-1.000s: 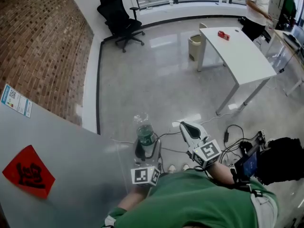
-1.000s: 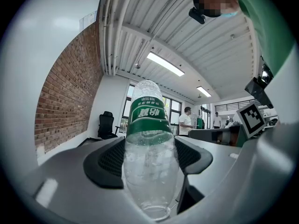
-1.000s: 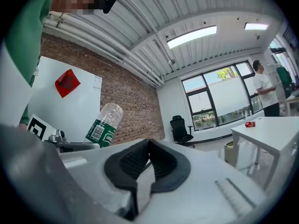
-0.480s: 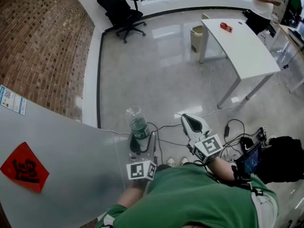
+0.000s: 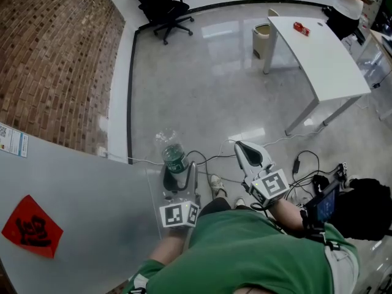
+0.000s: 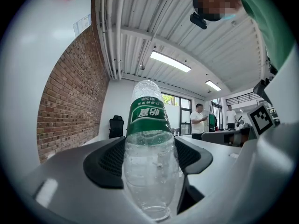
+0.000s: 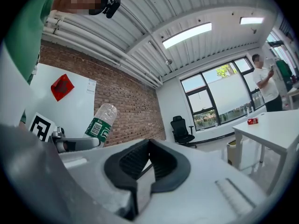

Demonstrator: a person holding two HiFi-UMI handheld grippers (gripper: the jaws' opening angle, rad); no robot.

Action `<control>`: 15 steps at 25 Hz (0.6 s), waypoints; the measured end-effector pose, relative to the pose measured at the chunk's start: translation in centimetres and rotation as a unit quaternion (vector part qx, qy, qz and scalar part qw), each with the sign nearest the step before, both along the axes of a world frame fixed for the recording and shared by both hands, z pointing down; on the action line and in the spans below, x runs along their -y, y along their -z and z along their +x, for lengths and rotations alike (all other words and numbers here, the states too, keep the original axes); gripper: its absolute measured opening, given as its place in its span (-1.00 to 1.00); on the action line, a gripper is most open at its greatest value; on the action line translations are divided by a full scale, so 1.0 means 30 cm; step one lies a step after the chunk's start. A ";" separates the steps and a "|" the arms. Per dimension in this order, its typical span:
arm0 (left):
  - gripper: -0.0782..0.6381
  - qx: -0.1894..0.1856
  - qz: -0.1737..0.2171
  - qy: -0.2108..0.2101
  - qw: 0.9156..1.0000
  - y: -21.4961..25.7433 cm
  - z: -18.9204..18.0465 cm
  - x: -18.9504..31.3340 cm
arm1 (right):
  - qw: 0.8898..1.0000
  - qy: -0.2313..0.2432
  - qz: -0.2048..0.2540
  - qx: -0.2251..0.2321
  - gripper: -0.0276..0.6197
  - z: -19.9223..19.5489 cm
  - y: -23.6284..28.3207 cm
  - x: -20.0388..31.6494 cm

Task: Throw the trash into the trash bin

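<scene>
A clear empty plastic bottle (image 5: 171, 154) with a green label is clamped in my left gripper (image 5: 176, 179), which is shut on it. In the left gripper view the bottle (image 6: 150, 148) stands between the black pads, its base pointing away. In the head view my right gripper (image 5: 247, 154) sits just right of the left one; its pads meet with nothing between them. The right gripper view shows the bottle (image 7: 100, 121) at the left. A beige trash bin (image 5: 261, 39) stands far off beside the white table (image 5: 318, 48).
A black office chair (image 5: 161, 7) stands at the far wall. A brick wall (image 5: 52, 60) runs along the left, with a white panel (image 5: 67, 213) near me. Cables (image 5: 294, 164) lie on the floor at right. A person (image 5: 349, 2) stands beyond the table.
The view has moved forward over the floor. Both grippers and the bottle have shifted slightly left and forward in the frame; the bin and table appear a little closer.
</scene>
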State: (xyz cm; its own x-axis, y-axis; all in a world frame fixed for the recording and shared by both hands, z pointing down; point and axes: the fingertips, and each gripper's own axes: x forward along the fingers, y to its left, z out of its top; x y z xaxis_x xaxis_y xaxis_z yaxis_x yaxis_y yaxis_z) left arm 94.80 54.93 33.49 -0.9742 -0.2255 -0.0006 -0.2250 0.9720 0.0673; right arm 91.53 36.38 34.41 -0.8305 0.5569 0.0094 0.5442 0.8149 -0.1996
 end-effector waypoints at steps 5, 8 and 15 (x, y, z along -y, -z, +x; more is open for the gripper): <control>0.15 0.005 0.011 -0.005 1.000 -0.004 -0.160 -0.049 | 1.000 -0.002 0.010 0.008 -0.91 -0.152 0.019 -0.061; 0.15 0.014 0.020 -0.006 1.000 0.015 -0.263 -0.109 | 1.000 -0.006 0.016 0.014 -0.91 -0.255 0.047 -0.116; 0.15 0.027 0.025 -0.018 0.999 0.019 -0.476 -0.272 | 0.999 -0.003 0.017 0.037 -0.91 -0.453 0.078 -0.296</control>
